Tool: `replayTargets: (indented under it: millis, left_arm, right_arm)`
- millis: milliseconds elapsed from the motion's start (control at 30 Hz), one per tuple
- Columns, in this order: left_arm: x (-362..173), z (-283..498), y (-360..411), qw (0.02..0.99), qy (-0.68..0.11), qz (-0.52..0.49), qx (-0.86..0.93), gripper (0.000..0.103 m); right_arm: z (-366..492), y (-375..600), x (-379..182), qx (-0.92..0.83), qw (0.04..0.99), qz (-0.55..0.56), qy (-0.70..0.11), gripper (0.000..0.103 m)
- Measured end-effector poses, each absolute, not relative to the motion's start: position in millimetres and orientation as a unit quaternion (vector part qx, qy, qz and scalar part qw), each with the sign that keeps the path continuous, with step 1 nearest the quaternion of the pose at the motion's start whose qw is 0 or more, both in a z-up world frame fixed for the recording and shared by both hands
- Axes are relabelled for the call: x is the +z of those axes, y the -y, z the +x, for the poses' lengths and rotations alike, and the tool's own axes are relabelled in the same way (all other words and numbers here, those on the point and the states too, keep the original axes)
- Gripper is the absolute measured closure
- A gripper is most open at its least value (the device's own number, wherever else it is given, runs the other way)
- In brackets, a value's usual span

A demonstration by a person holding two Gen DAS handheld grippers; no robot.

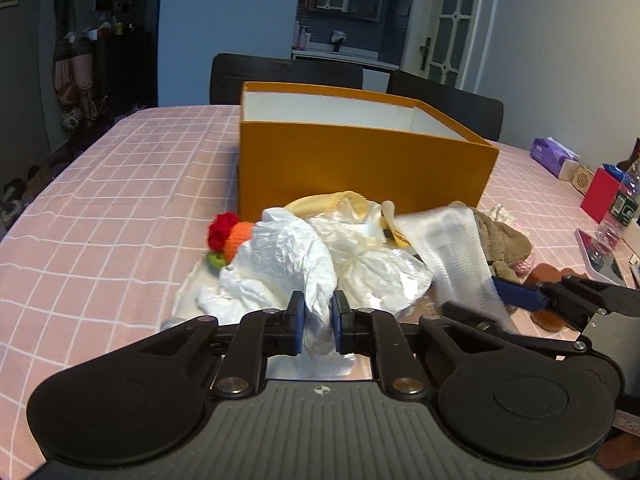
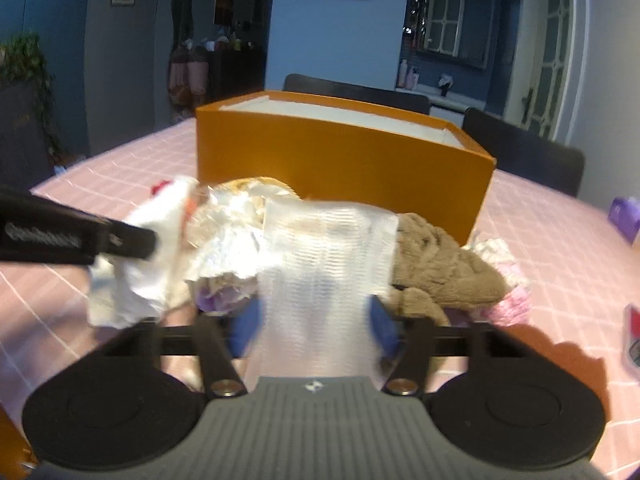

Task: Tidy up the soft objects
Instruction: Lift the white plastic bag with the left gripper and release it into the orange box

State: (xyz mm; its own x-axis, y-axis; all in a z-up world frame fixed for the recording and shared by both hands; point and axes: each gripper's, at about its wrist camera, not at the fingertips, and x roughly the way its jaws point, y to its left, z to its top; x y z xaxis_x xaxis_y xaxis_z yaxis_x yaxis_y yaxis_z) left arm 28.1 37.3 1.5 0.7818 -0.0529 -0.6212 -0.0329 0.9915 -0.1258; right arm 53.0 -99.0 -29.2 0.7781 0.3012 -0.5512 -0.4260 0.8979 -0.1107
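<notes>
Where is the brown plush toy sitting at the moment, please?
In the right wrist view the brown plush toy lies on the pink checked tablecloth, right of the white mesh cloth and just in front of the orange box.

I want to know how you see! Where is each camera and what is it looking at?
Left wrist: sits on the left gripper, faces the pile and box; its jaws pinch white paper.
Right wrist: sits on the right gripper, faces the same box; mesh cloth lies between its jaws.
Shared: box, pile, each other's gripper.
</notes>
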Motion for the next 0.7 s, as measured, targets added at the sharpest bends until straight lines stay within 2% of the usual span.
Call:
replayTargets:
  millis: [33,67,100,400,700]
  left_arm:
    - [3,26,-39,0.943,-0.326,-0.068,-0.006,0.09]
    - [5,25,-40,0.945,-0.319,-0.069,-0.008,0.091]
    - [9,23,-41,0.948,-0.31,-0.067,-0.012,0.091]
    - [55,0,-50,0.97,-0.235,-0.054,-0.034,0.093]
    - [103,9,-48,0.979,-0.184,-0.016,-0.092,0.093]
  right_arm:
    - [53,100,-29,0.194,0.935,-0.117,-0.271,0.083]
    - [53,103,-28,0.194,0.935,-0.114,-0.274,0.095]
    - [52,106,-26,0.196,0.935,-0.109,-0.276,0.101]
    - [35,131,19,0.224,0.941,-0.069,-0.244,0.103]
    - [47,148,91,0.262,0.941,-0.013,-0.214,0.103]
